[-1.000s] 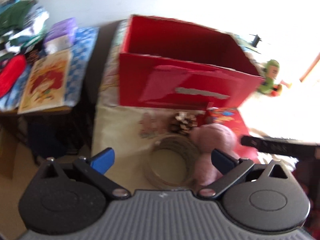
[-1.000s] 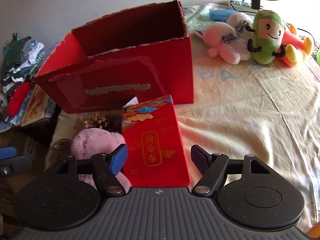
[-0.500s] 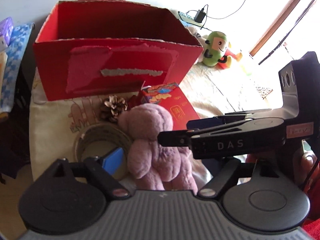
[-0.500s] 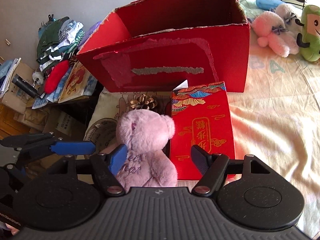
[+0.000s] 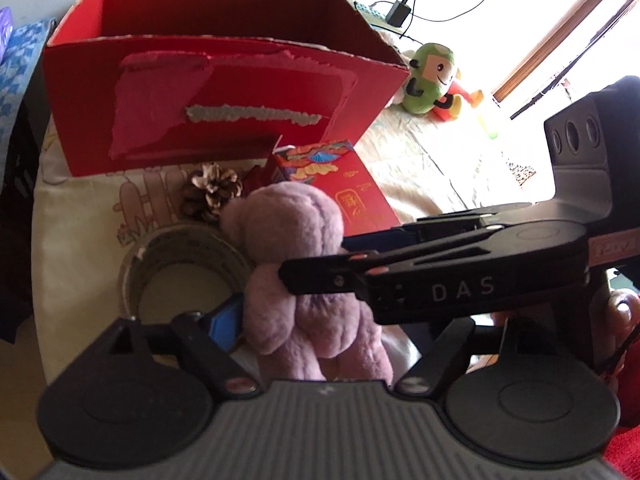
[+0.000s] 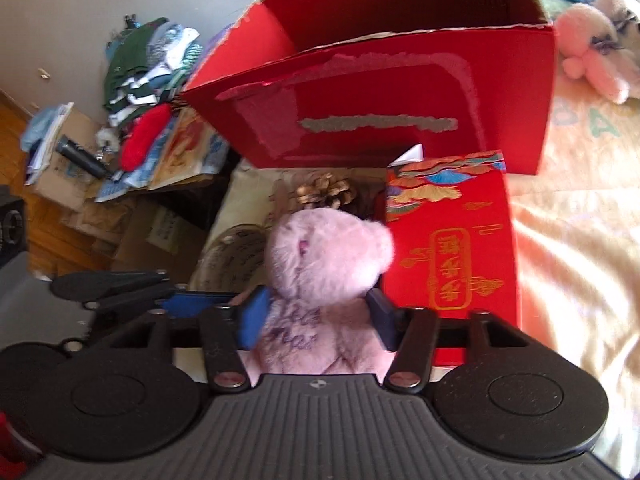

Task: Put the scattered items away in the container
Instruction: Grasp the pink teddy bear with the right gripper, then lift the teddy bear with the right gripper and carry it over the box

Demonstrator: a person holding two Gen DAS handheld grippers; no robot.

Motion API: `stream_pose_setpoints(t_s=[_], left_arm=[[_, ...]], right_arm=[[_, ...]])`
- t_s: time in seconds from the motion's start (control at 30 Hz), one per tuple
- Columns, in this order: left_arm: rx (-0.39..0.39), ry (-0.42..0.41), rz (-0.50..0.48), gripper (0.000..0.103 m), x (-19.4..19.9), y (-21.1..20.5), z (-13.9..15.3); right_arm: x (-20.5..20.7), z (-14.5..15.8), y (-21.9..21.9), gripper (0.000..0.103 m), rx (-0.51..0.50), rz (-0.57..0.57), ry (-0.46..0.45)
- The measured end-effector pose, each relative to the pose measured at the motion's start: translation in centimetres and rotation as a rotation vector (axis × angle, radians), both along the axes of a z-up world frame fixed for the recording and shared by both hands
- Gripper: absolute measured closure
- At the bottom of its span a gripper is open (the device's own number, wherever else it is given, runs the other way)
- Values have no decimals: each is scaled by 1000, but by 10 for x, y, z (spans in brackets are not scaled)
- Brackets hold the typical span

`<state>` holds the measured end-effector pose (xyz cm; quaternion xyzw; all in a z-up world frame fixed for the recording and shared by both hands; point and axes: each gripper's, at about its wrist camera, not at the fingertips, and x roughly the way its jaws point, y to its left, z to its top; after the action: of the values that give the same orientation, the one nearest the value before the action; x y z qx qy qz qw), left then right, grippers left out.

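While both grippers converge on the pink plush bear [image 6: 320,280], it sits at the lower middle of each wrist view, upright on the cream bedsheet [image 6: 568,248].

Seen from the right wrist, the right gripper [image 6: 318,318] has its two blue pads at either flank of the bear's body, just under the head; its jaws are closing and the pads look to touch the fur, though blur keeps me from telling how firmly they press. Low at the left of that frame, the left gripper [image 6: 192,302] reaches in with one blue finger ending by the bear's side.

From the left wrist, the left gripper [image 5: 316,320] is also closing with the bear between its jaws. Its left blue pad [image 5: 226,322] lies against the bear's lower body; the other pad is hidden behind the right gripper's black arm, so I cannot tell whether the bear is pinched there.

Behind the bear, toward the top of both frames, the red cardboard box [image 5: 224,104] stands open. A pine cone [image 5: 212,190] lies in front of the box, a roll of tape [image 5: 180,264] lies left of the bear, and a red envelope packet [image 6: 452,240] lies to its right. A green plush toy [image 5: 432,76] sits at the upper right of the left view.
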<state>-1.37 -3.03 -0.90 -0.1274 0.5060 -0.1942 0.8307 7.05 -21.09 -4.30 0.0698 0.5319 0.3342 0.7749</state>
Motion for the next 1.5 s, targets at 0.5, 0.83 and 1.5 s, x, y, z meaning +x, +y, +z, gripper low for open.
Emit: stream_pose_setpoints(t_s=[0.5, 0.83, 1.5], left_arm=[[27, -157, -25, 34, 11, -37, 51], [61, -273, -32, 46, 66, -73, 104], [242, -405, 27, 47, 184, -47, 144]], right_arm=[[5, 51, -33, 61, 46, 28, -75], [53, 97, -72, 62, 97, -40, -204], [152, 132, -26, 66, 176, -83, -413]])
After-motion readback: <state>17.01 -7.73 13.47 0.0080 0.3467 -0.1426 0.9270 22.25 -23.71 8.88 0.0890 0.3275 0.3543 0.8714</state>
